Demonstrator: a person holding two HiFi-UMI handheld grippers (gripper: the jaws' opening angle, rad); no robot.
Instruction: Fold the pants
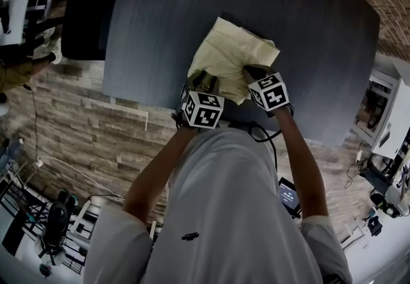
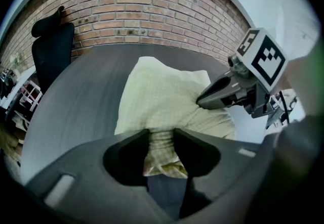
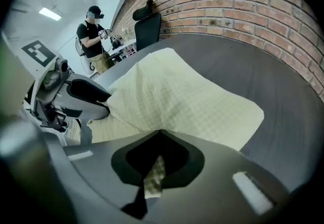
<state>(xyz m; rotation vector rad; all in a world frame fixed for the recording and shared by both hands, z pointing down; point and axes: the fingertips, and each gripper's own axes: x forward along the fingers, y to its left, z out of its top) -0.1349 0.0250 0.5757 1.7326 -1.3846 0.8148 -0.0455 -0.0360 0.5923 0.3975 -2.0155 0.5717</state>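
Note:
The pants [image 1: 232,57] are a pale yellow checked bundle, folded on the dark grey table [image 1: 154,26] near its front edge. My left gripper [image 1: 204,79] grips their near left corner. In the left gripper view a bunched fold [image 2: 161,147] fills the gap between the jaws, which press on it. My right gripper [image 1: 252,75] holds the near right edge. In the right gripper view its jaws are shut on a thin strip of the cloth [image 3: 154,175]. The two grippers sit close side by side. Each shows in the other's view: the right gripper [image 2: 203,100] and the left gripper [image 3: 104,107].
A black office chair [image 2: 53,51] stands at the table's far left, against a brick wall [image 2: 147,10]. Another person [image 3: 93,33] stands far off beyond the table. The table's front edge [image 1: 147,100] runs just under my hands. A black cable [image 1: 262,135] hangs by my right wrist.

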